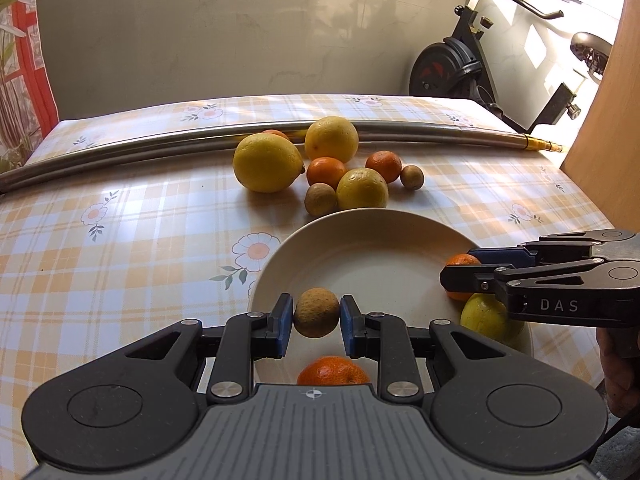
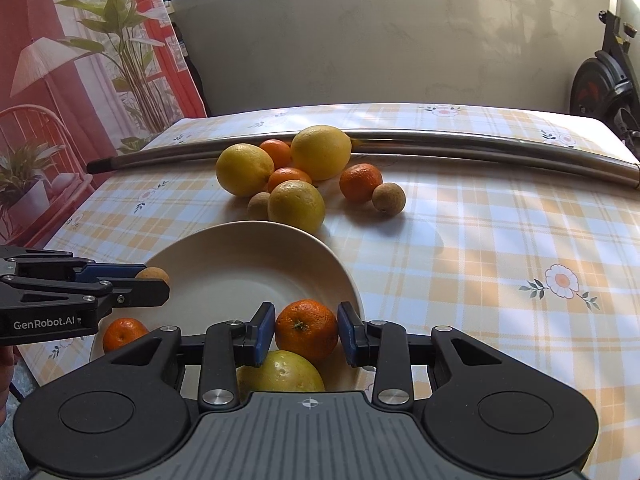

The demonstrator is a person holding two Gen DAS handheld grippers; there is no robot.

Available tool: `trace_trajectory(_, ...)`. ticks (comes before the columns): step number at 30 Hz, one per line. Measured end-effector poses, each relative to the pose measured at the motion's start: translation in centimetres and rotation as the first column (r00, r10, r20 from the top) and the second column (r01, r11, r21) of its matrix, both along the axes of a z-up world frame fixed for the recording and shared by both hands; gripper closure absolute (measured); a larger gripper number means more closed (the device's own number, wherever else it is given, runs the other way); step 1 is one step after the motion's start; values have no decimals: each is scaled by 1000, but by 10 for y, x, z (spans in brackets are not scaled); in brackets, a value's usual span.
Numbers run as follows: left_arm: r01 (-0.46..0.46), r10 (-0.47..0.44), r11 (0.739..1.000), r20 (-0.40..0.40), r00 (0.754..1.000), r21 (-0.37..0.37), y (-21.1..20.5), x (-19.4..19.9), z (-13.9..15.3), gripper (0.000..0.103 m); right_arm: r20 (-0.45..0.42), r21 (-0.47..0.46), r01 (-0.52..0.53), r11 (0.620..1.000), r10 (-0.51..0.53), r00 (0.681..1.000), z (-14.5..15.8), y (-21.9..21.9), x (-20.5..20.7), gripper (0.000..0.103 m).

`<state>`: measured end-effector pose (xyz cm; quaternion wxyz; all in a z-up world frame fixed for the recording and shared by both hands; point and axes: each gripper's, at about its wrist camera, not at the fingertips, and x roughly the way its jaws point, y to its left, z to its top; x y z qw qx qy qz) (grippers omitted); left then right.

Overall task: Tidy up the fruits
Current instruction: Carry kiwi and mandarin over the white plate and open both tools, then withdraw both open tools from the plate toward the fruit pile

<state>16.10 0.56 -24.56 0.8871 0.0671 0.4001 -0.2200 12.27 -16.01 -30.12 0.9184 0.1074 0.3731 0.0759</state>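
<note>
The left claw [image 1: 316, 316] pinched a small round brown fruit [image 1: 316, 312] above the shallow cream plate [image 1: 360, 236]; the right claw [image 2: 306, 332] clamped a dimpled orange mandarin [image 2: 306, 330] over that plate's near rim; either, let go high, could roll off onto the checked counter [image 2: 500, 240]; both skins looked firm, matte.

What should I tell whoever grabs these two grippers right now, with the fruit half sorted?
Left gripper: shut on a small brown fruit over the plate.
Right gripper: shut on a mandarin over the plate's right side.
Done: one mandarin and a yellow citrus lie on the plate.
Left: set both held fruits down, then fetch the pile beside the metal tube.
</note>
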Motion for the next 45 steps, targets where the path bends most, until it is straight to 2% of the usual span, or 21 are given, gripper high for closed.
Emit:
trace_trajectory(8,-5,6,999,-24,1000,42,-2,2,-6,76,-3,6,3,1000,-3,1000,0,-1,0,71)
trace_trajectory(18,-1,2,999,-21,1000,38,-1,1,-7,76,-3,4,4,1000,-4,1000,0,-2,-1,70)
trace_trajectory(23,-11,11,1000,-37,999,20,2,2,-7,74,-4,3,4,1000,-4,1000,0,-2,-2,69)
trace_trajectory(27,-21,21,1000,-33,999,0,4,2,-5,68,3,3,6,1000,-6,1000,3,-3,-3,68)
trace_trajectory(33,-42,40,998,-23,999,-53,10,2,5,68,21,10,10,1000,-10,1000,10,-6,-6,68)
trace_trajectory(45,-136,143,984,51,988,-113,31,15,37,66,53,28,49,998,-50,997,25,-21,-8,68)
